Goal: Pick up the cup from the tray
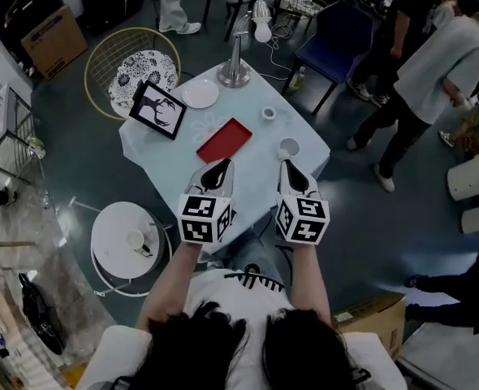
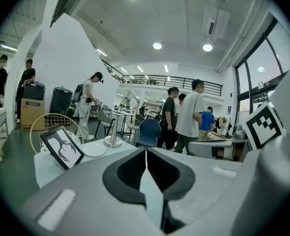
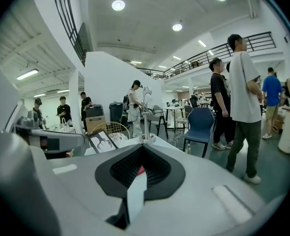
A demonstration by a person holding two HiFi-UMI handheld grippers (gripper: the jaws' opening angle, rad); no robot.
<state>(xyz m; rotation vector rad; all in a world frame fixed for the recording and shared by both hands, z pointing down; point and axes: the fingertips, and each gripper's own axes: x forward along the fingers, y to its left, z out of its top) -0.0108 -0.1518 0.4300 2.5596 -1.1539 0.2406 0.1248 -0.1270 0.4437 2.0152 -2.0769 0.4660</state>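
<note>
A white cup (image 1: 288, 149) stands on the pale tablecloth, just right of a flat red tray (image 1: 224, 140) that has nothing on it. My right gripper (image 1: 291, 169) is shut, its tip close behind the cup and apart from it. My left gripper (image 1: 220, 167) is also shut, hovering at the tray's near corner. In the left gripper view the jaws (image 2: 146, 154) meet in a thin line. The right gripper view shows its jaws (image 3: 142, 154) closed too, with a sliver of the red tray (image 3: 140, 170) behind them. The cup is hidden in both gripper views.
On the table are a framed antler picture (image 1: 157, 109), a white plate (image 1: 200, 94), a small ring-shaped cup (image 1: 269, 113) and a lamp base (image 1: 235, 73). A round white side table (image 1: 110, 234) stands at the left. A blue chair (image 1: 337, 35) and several people stand at the right.
</note>
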